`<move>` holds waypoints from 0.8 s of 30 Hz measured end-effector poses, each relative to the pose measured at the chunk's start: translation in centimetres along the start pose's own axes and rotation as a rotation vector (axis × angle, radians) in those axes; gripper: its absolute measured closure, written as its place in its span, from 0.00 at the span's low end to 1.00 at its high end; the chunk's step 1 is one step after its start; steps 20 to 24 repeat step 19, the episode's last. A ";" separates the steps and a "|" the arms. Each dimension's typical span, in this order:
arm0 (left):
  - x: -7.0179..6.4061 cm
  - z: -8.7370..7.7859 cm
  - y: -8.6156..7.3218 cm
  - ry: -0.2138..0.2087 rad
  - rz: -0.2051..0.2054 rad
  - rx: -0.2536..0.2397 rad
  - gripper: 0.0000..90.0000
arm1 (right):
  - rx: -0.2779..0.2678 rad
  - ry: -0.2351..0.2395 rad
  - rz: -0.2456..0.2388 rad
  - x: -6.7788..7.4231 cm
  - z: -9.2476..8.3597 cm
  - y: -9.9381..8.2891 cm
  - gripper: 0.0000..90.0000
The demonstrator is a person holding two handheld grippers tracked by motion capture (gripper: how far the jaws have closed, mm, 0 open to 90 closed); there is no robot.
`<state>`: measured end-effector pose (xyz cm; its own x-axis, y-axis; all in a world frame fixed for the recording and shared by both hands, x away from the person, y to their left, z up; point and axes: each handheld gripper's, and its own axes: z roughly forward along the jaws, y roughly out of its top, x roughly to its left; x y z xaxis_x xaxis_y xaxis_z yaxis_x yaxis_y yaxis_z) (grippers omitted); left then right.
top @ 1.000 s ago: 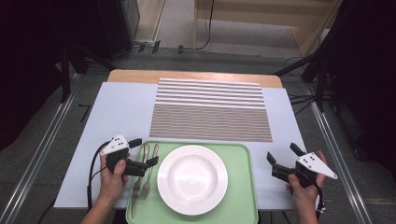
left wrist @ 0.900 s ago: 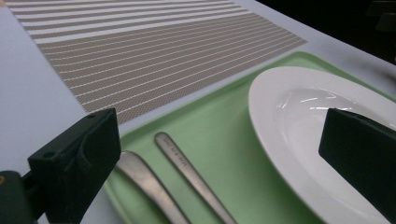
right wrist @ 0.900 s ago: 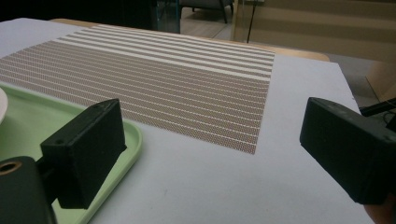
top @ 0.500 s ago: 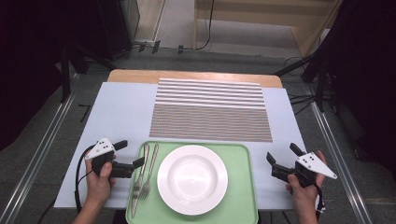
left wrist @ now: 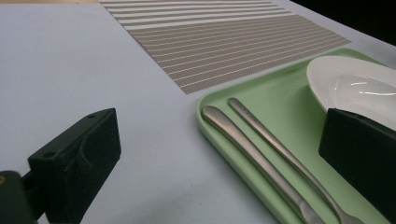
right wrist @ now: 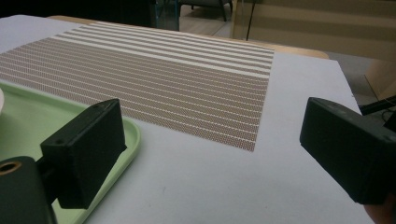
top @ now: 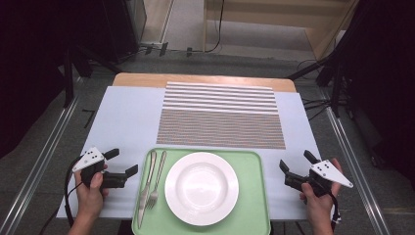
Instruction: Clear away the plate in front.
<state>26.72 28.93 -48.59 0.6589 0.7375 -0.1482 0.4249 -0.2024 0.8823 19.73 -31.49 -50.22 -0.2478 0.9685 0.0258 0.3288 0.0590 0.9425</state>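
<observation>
white table [top: 122, 117]: one tray [top: 254, 196], one plate [top: 201, 188], one knife [top: 145, 191], one fork [top: 156, 181].

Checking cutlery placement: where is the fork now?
High view: the fork lies on the green tray, between the knife and the white plate.

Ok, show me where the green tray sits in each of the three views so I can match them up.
High view: the green tray lies bottom centre, between the two grippers.
Left gripper view: it fills the right half, its rim curving beside the knife and fork.
Right gripper view: one corner shows at the lower left, behind the left jaw.
Shared landmark: the striped placemat, just beyond the tray's far edge in all three.
</observation>
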 end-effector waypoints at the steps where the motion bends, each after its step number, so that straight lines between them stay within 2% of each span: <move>1: 0.1 -0.1 -0.1 0.003 -0.003 -0.001 0.00 | 0.000 0.000 0.000 0.0 0.0 0.0 0.06; 15: 1.4 -2.3 -0.7 0.057 -0.006 -0.022 0.00 | 0.005 -0.007 0.007 -0.1 0.0 -0.1 0.06; 17: 1.5 -2.4 -0.7 0.065 0.004 -0.019 0.00 | 0.010 -0.007 0.008 -0.1 0.1 -0.2 0.06; 24: 1.5 -2.4 -0.8 0.063 0.001 -0.020 0.00 | 0.011 -0.008 0.002 -0.2 0.2 -0.2 0.06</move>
